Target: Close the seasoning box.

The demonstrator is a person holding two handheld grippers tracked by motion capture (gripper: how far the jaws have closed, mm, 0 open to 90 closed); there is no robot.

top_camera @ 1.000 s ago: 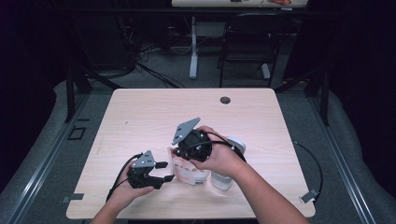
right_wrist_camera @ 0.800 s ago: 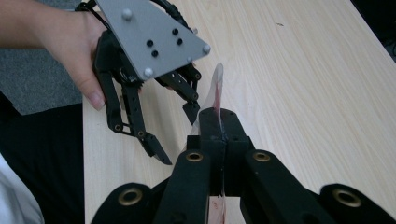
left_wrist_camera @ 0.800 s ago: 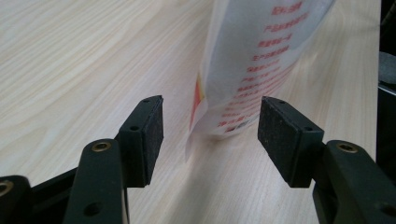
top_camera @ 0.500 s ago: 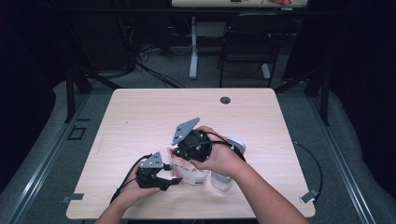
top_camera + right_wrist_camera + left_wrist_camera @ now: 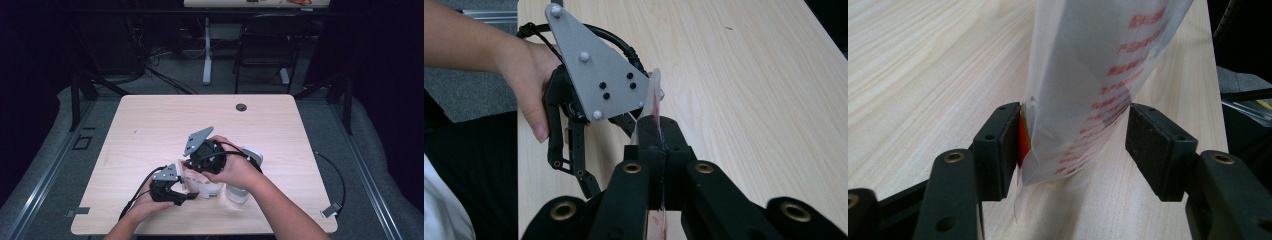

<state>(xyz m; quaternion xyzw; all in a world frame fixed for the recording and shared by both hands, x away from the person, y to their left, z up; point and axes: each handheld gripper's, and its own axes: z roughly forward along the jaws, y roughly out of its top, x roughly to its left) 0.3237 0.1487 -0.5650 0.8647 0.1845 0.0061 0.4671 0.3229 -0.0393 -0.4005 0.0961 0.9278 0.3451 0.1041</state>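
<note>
On the near half of the wooden surface [image 5: 150,130], a white cylinder [image 5: 240,192] stands just right of a clear plastic bag [image 5: 1098,75] printed with red text. The right tool [image 5: 663,145] is clamped on the bag's edge above. The left tool [image 5: 1075,145] stands wide, the bag between its pads, touching one.

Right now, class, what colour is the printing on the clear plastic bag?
Red, clearest in the left gripper view on the bag.

Clear plastic bag [image 5: 1088,75] with red print; black claws, pale wood-grain table [image 5: 150,125].
</note>
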